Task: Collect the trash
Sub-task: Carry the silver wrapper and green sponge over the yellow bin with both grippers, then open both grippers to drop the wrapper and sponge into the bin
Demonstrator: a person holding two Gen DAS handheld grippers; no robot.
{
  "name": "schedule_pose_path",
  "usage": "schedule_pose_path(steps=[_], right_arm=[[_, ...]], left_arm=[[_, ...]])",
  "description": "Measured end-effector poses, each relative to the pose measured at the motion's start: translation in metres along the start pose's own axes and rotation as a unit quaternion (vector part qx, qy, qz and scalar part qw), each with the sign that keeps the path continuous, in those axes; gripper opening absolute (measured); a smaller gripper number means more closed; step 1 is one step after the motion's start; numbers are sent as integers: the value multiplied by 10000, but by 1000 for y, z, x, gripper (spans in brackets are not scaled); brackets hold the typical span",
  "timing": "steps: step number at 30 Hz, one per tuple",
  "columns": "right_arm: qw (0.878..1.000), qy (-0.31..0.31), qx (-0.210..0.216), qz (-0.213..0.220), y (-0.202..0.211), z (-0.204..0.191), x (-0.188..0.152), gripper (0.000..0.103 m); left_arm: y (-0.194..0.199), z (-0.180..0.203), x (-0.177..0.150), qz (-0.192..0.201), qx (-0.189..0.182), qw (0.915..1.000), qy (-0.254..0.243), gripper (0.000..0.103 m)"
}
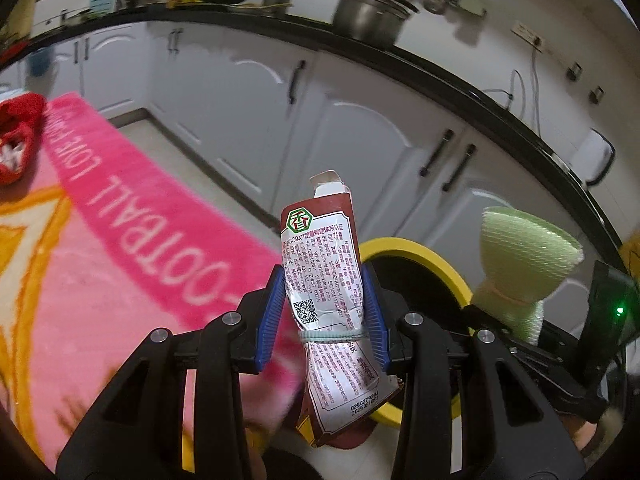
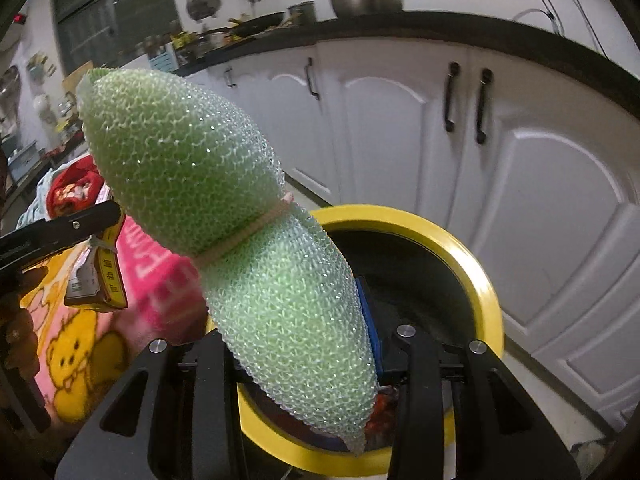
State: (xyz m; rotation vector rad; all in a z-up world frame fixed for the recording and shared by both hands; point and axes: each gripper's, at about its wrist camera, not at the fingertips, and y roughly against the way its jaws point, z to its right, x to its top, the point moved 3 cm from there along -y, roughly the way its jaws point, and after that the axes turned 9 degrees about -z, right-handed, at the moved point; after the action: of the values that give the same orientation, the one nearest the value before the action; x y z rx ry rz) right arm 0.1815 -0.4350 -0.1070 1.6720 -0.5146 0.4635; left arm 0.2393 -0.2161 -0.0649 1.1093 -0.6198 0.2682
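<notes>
From the left wrist, the left hand-held gripper [image 1: 326, 312] clenched a crumpled maroon foil sachet [image 1: 326, 280] beside the yellow-rimmed black bin [image 1: 440, 268], not yet dropped.

From the right wrist, the right hand-held gripper [image 2: 304, 344] grasped a green foam-net sleeve [image 2: 240, 220] above that bin [image 2: 472, 264]; both pieces apparently awaited release.

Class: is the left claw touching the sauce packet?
Touching. Left wrist view: both blue fingers of the left claw press the packet from either side.
</notes>
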Motion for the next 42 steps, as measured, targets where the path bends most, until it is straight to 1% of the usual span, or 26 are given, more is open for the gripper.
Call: schedule_pose_path(steps=[4, 10, 16, 20, 22, 31, 33, 34, 35, 37, 39, 41, 42], right_arm=[[9998, -175, -63, -67, 0, 14, -11, 35], [9989, -430, -110, -167, -5, 30, -19, 35], [9975, -637, -99, -298, -14, 46, -26, 37], [9960, -816, -63, -355, -16, 54, -37, 38], [9954, -886, -51, -368, -20, 59, -36, 38], [9942, -1015, -36, -356, -21, 66, -41, 52], [9940, -1032, -59, -365, -21, 68, -41, 54], [9940, -1033, -68, -363, -21, 69, -42, 54], [9939, -1034, -73, -367, -22, 70, -41, 56], [9938, -1050, -94, -365, -20, 71, -43, 58], [9937, -1057, -115, -359, -17, 71, -43, 61], [9939, -1043, -143, -332, -13, 70, -44, 65], [9941, -1027, -177, -304, -10, 69, -45, 68]], left_arm=[[-14, 21, -1, -99, -83, 9997, -194, 30], [-36, 51, -4, -257, -244, 9984, -448, 30], [-54, 67, -6, -439, -335, 9967, -602, 31], [-66, 74, -7, -567, -385, 9950, -720, 31], [-72, 77, -8, -634, -417, 9943, -747, 31], [-87, 79, -8, -851, -437, 9925, -763, 32], [-88, 78, -8, -859, -403, 9926, -756, 38], [-88, 77, -8, -867, -394, 9926, -749, 46], [-88, 77, -9, -884, -395, 9925, -746, 50], [-87, 75, -9, -901, -355, 9925, -741, 53], [-85, 73, -9, -893, -305, 9928, -743, 58], [-80, 69, -10, -874, -202, 9930, -770, 68], [-77, 68, -11, -863, -165, 9930, -784, 70]])
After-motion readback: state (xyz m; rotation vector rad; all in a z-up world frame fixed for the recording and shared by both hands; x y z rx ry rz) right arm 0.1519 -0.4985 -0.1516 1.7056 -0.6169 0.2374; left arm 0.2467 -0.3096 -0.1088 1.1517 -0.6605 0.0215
